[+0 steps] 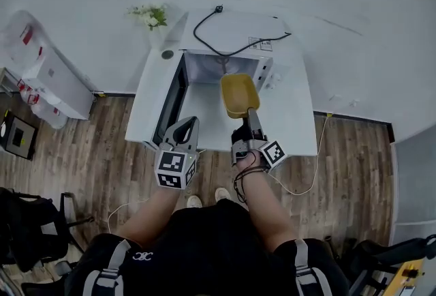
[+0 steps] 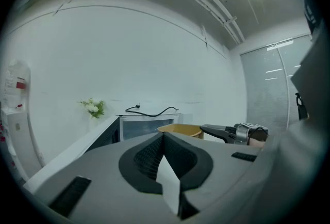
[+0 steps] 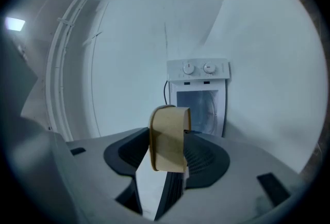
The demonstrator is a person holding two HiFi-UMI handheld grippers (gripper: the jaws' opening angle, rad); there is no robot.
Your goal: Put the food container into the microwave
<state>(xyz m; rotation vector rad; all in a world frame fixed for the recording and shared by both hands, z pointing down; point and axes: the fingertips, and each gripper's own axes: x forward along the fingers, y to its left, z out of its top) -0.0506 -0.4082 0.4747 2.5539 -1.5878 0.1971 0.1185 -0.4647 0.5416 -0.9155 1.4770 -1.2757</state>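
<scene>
The tan, rounded-rectangle food container (image 1: 238,93) is up in the air right at the mouth of the open white microwave (image 1: 204,69). Its far edge overlaps the opening in the head view, but I can't tell if it's actually past the threshold. The right gripper (image 1: 251,112) has it by the near rim, jaws clamped on the wall, and in the right gripper view the container (image 3: 167,138) sits edge-on between the jaws of the right gripper (image 3: 172,141) with the lit cavity of the microwave (image 3: 198,96) dead ahead. The opening looks wider than the container, so there's slack on both sides. The dark microwave door (image 1: 170,100) is swung out to the left, next to the left gripper (image 1: 189,125), which hangs over the table's front edge with its jaws pressed together on nothing. Its own camera shows the left gripper (image 2: 164,136) shut like that too, with the container (image 2: 180,129) off to the right. A black power cable (image 1: 231,49) loops over the microwave's top. It all sits on a white table (image 1: 293,117) pushed against a white wall, small white flowers (image 1: 153,15) at the back left corner. Around that there's wood plank floor (image 1: 354,151) and a white cabinet (image 1: 51,80) off to the left.
</scene>
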